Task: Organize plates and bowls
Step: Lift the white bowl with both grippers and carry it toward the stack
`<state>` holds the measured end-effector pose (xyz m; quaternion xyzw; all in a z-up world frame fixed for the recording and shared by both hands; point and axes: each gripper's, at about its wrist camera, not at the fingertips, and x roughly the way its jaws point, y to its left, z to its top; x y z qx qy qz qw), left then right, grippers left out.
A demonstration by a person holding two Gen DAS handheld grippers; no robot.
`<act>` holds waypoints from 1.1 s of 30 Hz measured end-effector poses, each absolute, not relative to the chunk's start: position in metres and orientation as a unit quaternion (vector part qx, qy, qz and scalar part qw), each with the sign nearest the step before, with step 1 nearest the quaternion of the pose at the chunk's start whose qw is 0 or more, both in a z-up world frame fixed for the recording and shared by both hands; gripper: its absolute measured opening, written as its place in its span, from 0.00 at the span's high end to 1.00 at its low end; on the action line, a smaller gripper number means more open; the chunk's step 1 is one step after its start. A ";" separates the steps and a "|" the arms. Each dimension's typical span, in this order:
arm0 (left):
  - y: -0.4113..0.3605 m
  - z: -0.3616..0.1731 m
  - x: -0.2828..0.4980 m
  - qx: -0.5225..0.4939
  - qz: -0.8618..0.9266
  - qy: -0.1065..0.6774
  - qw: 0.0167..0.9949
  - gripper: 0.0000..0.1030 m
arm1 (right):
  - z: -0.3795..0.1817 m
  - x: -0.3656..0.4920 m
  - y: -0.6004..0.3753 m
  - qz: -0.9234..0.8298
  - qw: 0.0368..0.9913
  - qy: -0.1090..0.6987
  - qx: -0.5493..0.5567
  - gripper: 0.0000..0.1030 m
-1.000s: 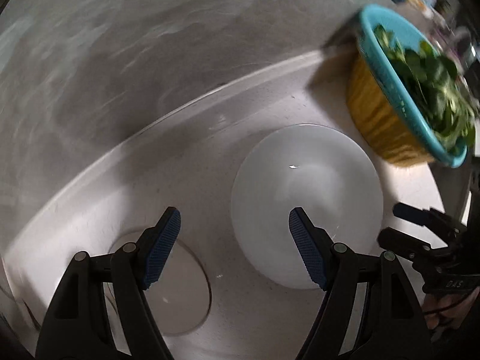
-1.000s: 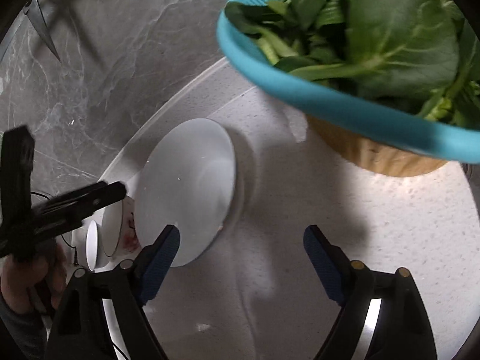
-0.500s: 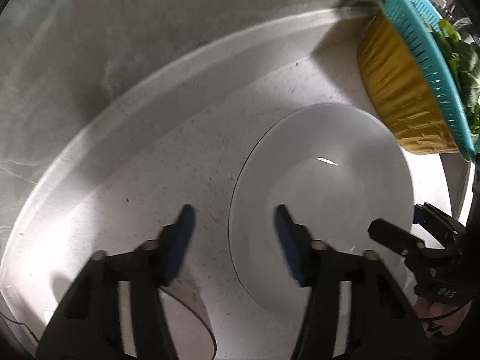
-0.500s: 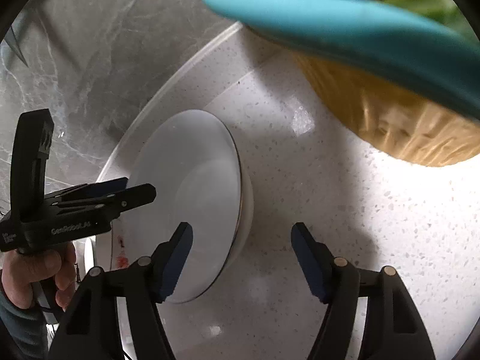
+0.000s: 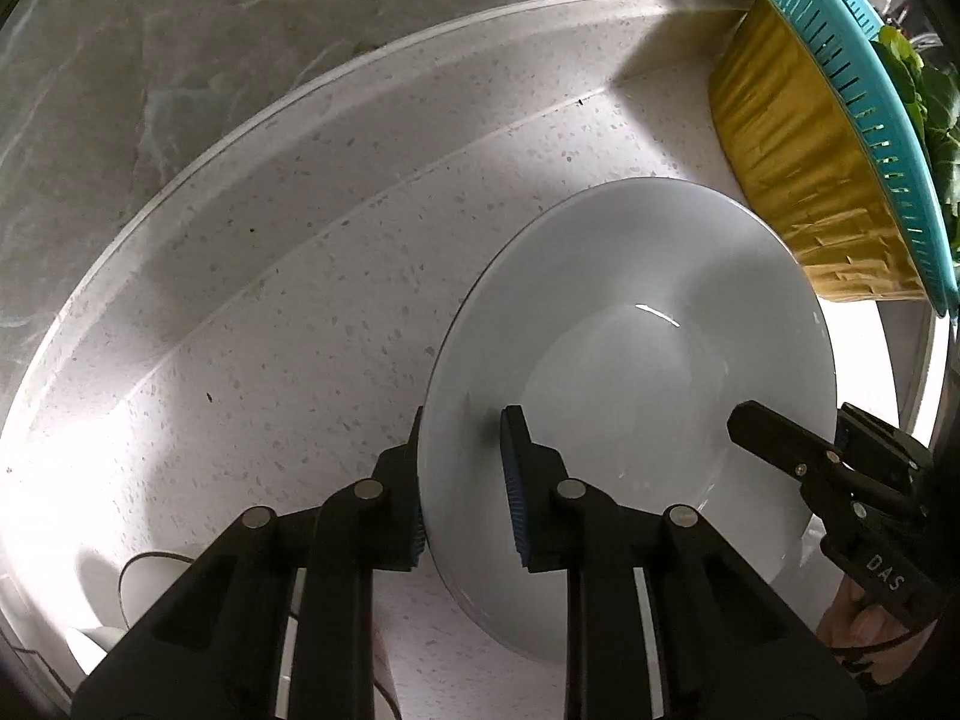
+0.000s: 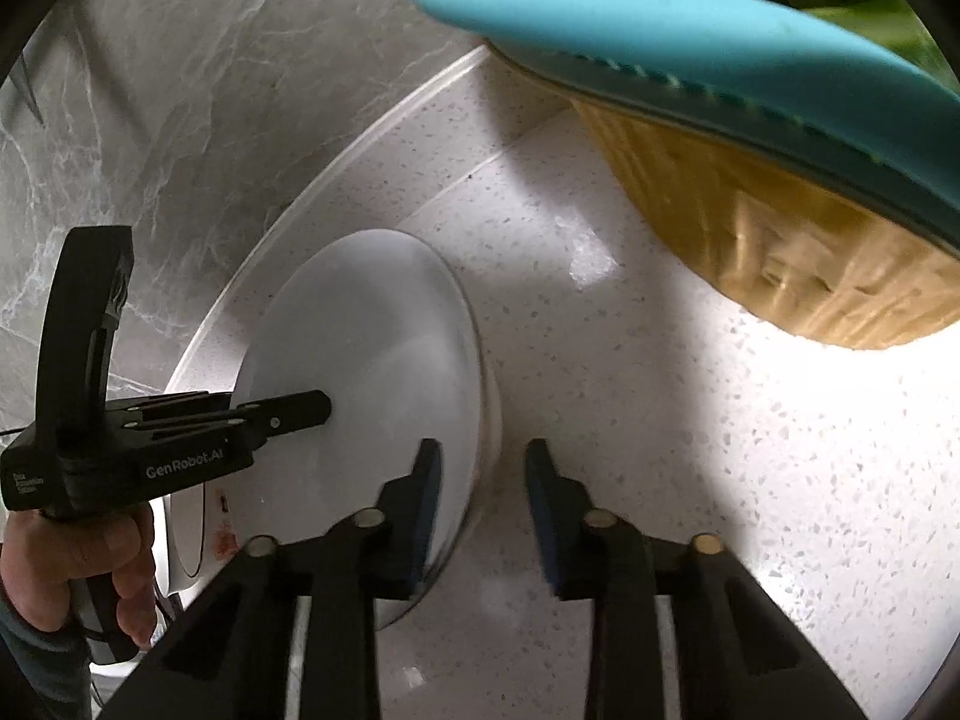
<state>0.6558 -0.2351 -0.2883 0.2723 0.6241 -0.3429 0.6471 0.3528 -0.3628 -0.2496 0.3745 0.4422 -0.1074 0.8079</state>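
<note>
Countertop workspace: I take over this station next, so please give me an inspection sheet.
Surface: white speckled countertop, brightly lit on one side.
Job's things: white round ceramic plate, overlapping another white dish with red marks.
Clutter: teal plastic colander of leafy greens, seated in a yellow bowl.
Grippers: left gripper and right gripper at opposite sides of the plate, jaws closing, rim between them, pads not yet pressing.
Cables: thin dark lead by the right gripper's handle.
Surroundings: grey marble wall.
</note>
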 end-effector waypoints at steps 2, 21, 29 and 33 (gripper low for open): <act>-0.232 -0.290 0.651 0.269 -0.338 0.625 0.650 0.81 | -0.249 0.353 -0.364 -0.106 0.810 0.443 0.370 0.78; -0.186 -0.257 0.541 0.246 -0.320 0.626 0.667 0.83 | -0.216 0.328 -0.360 -0.079 0.821 0.475 0.308 0.82; -0.164 -0.264 0.475 0.224 -0.316 0.633 0.670 0.83 | -0.215 0.286 -0.347 -0.057 0.813 0.506 0.282 0.82; -0.151 -0.278 0.453 0.211 -0.307 0.647 0.665 0.83 | -0.222 0.267 -0.340 -0.050 0.805 0.523 0.275 0.82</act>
